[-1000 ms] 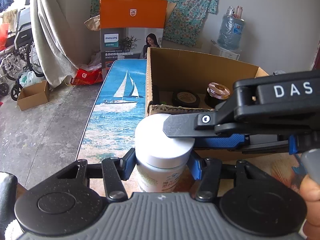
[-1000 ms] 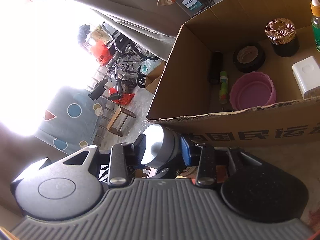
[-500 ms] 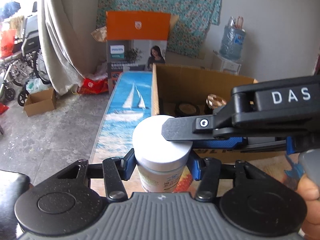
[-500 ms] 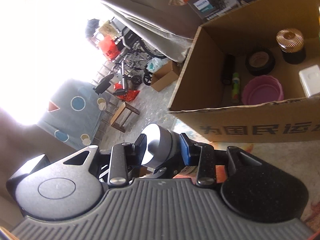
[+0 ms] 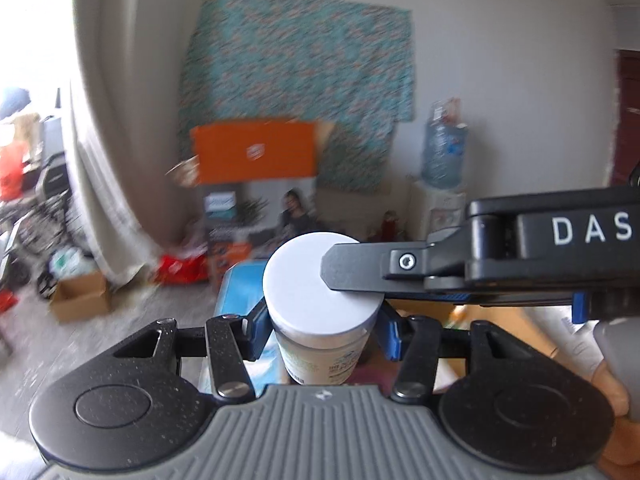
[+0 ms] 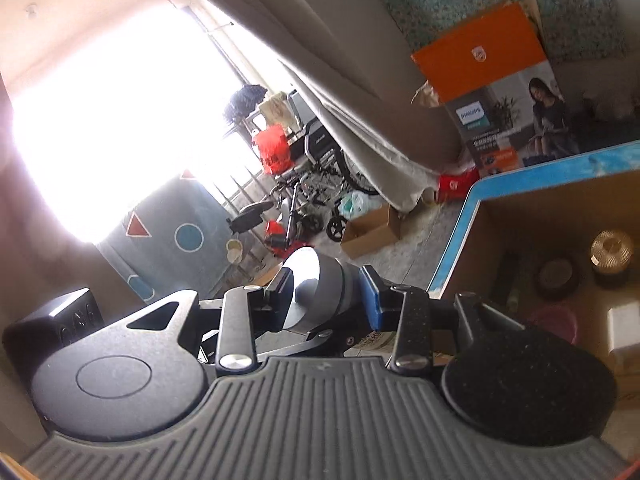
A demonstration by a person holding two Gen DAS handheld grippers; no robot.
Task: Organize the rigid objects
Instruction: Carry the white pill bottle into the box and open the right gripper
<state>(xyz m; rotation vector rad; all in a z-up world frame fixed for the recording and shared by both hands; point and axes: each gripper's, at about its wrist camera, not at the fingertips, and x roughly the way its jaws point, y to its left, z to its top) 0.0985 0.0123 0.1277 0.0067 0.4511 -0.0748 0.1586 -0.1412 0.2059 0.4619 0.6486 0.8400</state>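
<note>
Both tongs are pinching one thing: the left tongs (image 5: 322, 330) are gripping the body of a squat, round plastic jar with a pale printed label (image 5: 320, 360) just under its wide white lid (image 5: 316, 280), and the right tongs (image 6: 326, 292), reaching in from the right of the left wrist view, are clamping that lid across its rim. The jar is standing upright, its axis vertical, low in the middle of the frame, held in the air. The open brown cardboard box (image 6: 560, 208) is lying to the right and lower in the right wrist view, on the blue printed surface (image 6: 540, 168), so the jar probably needs carrying rightward over its near wall.
</note>
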